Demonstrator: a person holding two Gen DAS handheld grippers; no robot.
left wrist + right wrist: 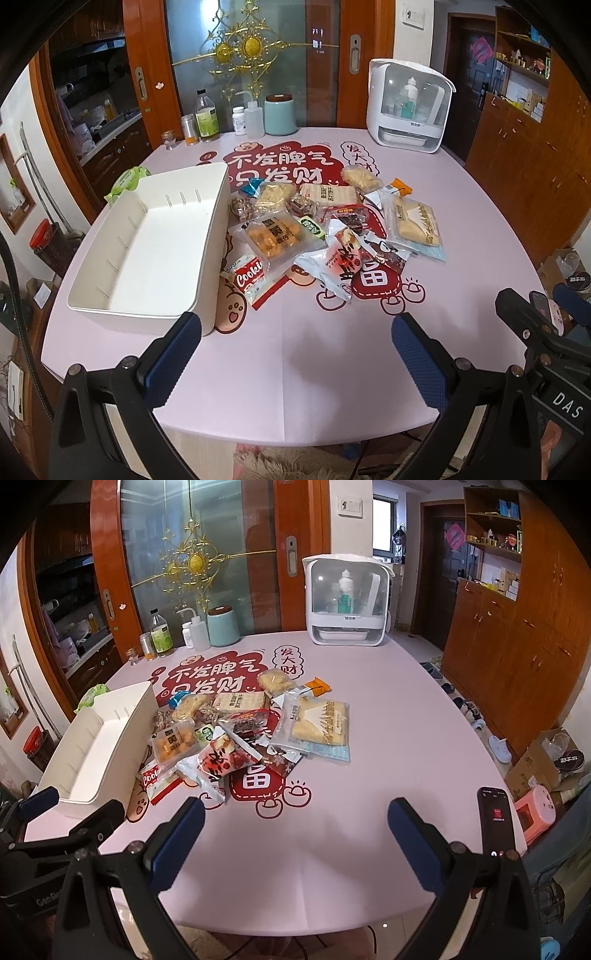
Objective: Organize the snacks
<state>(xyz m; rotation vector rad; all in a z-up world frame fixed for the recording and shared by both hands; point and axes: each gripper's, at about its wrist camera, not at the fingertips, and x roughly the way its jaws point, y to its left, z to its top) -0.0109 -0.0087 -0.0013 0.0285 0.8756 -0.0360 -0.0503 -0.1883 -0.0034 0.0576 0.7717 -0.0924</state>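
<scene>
A pile of wrapped snacks (325, 229) (251, 731) lies in the middle of the pink table. It holds a red cookie pack (250, 277), an orange-filled clear pack (275, 236) and a large flat cracker pack (415, 223) (317, 723). Left of the pile stands an empty white bin (155, 251) (99, 746) with slotted walls. My left gripper (295, 354) is open over the near table edge, just in front of the bin's near corner. My right gripper (295, 834) is open too, near the front edge, well short of the pile. Neither holds anything.
Bottles (207, 118), a teal canister (280, 114) and a white appliance (408, 107) (347, 602) line the table's far edge. A green packet (127, 181) lies behind the bin. A phone (495, 819) sits at the right gripper's side. Wooden cabinets (517, 657) stand right; boxes (539, 764) are on the floor.
</scene>
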